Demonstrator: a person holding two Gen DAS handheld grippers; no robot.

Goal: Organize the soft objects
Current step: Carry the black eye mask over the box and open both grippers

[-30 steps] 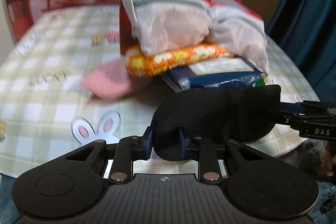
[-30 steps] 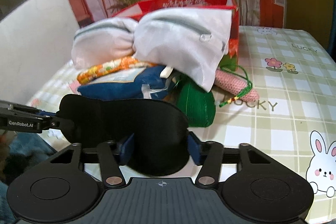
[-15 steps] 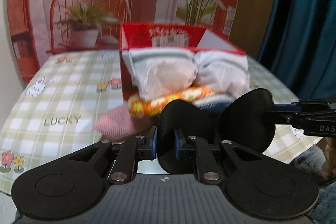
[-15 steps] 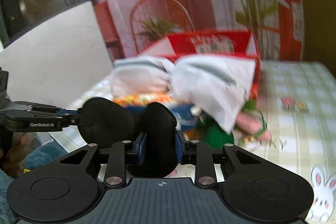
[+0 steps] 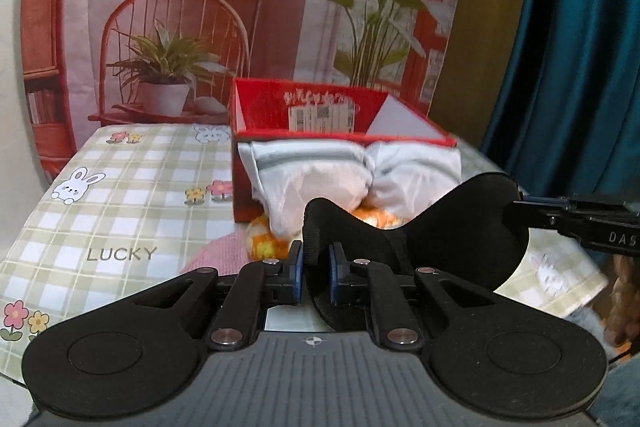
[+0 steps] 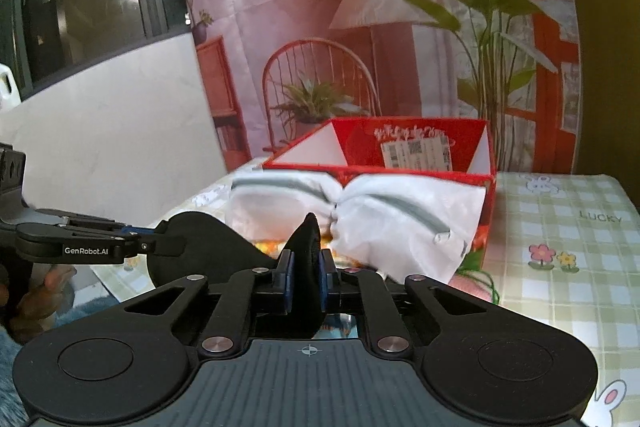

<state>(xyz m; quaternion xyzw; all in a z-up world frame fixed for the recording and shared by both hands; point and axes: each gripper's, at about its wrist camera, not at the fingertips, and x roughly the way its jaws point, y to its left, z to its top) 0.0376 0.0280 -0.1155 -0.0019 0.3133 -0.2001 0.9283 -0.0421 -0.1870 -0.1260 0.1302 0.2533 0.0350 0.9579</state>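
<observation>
A black eye mask (image 5: 472, 227) hangs in the air between my two grippers, in front of the pile. My left gripper (image 5: 316, 259) has its jaws closing tight on one lobe, pads pressing the fabric. The right gripper (image 5: 520, 211) pinches the other lobe from the right. In the right wrist view the right gripper (image 6: 307, 259) squeezes a folded end of the mask (image 6: 208, 247), jaws still closing on it, and the left gripper (image 6: 160, 245) holds the far end. Behind stand the open red box (image 5: 340, 139) and two white pouches (image 5: 320, 175).
Under the pouches lie an orange patterned item (image 5: 264, 243) and a pink knitted piece (image 5: 216, 259). The checked tablecloth (image 5: 120, 211) stretches left of the box. A hand (image 6: 40, 291) shows at the left in the right wrist view. A blue curtain (image 5: 580, 67) hangs on the right.
Both grippers rose and tilted up, lifting the mask off the table. Their jaws narrowed, so the flat mask is now pinched and folded at each end.
</observation>
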